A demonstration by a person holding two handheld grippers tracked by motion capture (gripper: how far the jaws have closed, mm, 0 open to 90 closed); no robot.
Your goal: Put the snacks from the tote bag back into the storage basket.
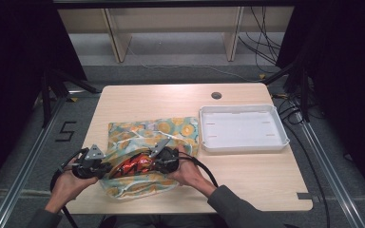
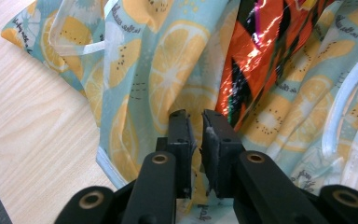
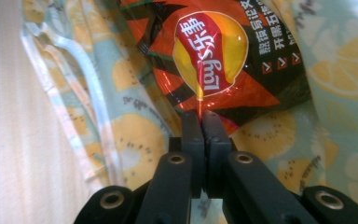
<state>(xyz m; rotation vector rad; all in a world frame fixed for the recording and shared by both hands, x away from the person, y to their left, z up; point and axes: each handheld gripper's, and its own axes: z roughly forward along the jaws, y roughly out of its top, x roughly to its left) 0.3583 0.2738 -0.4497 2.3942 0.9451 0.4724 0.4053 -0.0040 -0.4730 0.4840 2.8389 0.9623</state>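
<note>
Right gripper (image 3: 200, 116): jaws pressed together, pinching the bottom edge of the chip bag (image 3: 214, 56), which lies partly inside the mouth of the lemon-print bag (image 3: 135, 130). Left gripper (image 2: 193, 121): jaws nearly closed, with a narrow gap, nipping a fold of the lemon-print bag (image 2: 168, 60) just beside the chip bag (image 2: 261, 51); the fold appears held, though the grip looks light. In the high view both hands meet at the near end of the lemon-print bag (image 1: 152, 133), left gripper (image 1: 105, 167) and right gripper (image 1: 156, 162) either side of the chip bag (image 1: 134, 165). Judgement: the step in hand is moving the chip bag through the opening; it will go best with the left gripper lifting the fabric clear and keeping the mouth wide while the right moves along the bag's length, since foil crumples and slips from an edge pinch. The table (image 1: 247, 180) is pale wood; a white tray (image 1: 242, 128) sits near the right, apart from the bags. Beyond: grey floor, cables, dark curtains
</note>
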